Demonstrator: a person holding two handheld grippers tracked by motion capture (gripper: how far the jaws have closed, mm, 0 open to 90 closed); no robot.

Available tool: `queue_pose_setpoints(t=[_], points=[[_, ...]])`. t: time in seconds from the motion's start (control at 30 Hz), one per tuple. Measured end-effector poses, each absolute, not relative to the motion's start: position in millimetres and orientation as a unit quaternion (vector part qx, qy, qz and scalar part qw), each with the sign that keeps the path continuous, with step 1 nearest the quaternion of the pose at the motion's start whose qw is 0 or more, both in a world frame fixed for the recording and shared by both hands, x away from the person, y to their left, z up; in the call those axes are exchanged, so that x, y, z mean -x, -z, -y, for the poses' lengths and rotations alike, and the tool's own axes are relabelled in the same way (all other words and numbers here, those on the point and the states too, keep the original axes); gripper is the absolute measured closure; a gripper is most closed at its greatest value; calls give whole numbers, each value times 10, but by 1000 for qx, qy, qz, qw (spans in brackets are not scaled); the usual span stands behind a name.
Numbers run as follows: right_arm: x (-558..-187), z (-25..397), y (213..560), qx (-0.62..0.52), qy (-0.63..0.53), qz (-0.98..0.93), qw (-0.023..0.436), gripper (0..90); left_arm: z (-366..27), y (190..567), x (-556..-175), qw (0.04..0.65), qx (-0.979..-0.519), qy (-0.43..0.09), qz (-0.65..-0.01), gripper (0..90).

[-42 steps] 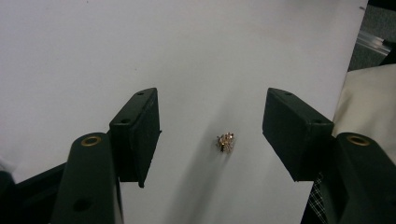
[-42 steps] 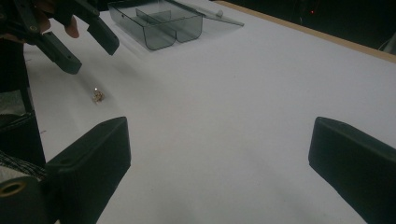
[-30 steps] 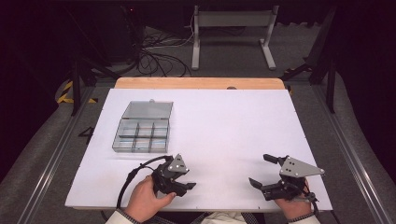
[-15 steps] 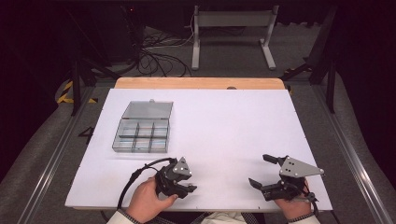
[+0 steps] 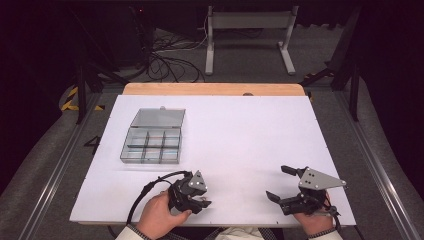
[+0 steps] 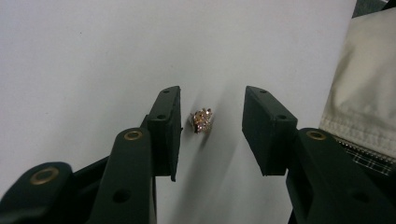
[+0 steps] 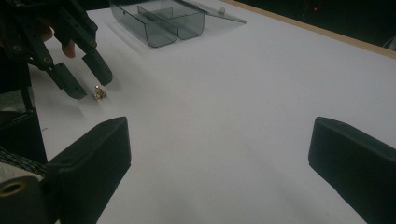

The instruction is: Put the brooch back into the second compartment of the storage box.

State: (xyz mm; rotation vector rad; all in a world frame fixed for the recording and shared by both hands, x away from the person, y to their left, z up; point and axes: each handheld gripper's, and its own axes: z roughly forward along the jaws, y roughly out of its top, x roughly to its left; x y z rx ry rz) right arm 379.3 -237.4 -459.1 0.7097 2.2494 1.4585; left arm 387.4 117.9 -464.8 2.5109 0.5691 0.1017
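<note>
The left gripper [image 6: 210, 133] stands at the near edge of the tabletop [image 5: 250, 130], left of centre, jaws parted narrowly and tipped down to the surface. A small gold-coloured sparkling piece [image 6: 202, 121] lies on the white top between the two jaws, nearer the left-hand one in the left gripper view, touching neither. It is compact, with no clear long axis. In the right gripper view the same piece sits just at the tips of the left gripper. The left hand [image 5: 159, 216] is plainly the nearer; closing the jaws should take it.

The right gripper [image 5: 280, 182] rests near the near right corner, jaws wide, holding nothing, well apart from the piece.

A clear compartment box [image 5: 151, 145] sits toward the far left, lid open and lying back. Its compartments look empty, though contents that small could escape notice.
</note>
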Motion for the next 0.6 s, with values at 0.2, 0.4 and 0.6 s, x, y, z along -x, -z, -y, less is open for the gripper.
queue_pose_setpoints(t=[0.2, 0.4, 0.6], points=[[-3795, 2371, 4594, -252, -517, -798, 182, 63, -1155, 4667, -3869, 268, -940, -47, -206, 601], [-3800, 2369, 4599, -251, -515, -799, 180, 64, -1135, 4686, -3875, 261, -943, -47, -202, 651], [-3800, 2369, 4599, -251, -515, -800, 180, 64, -1125, 4708, -3883, 257, -944, -49, -202, 676]])
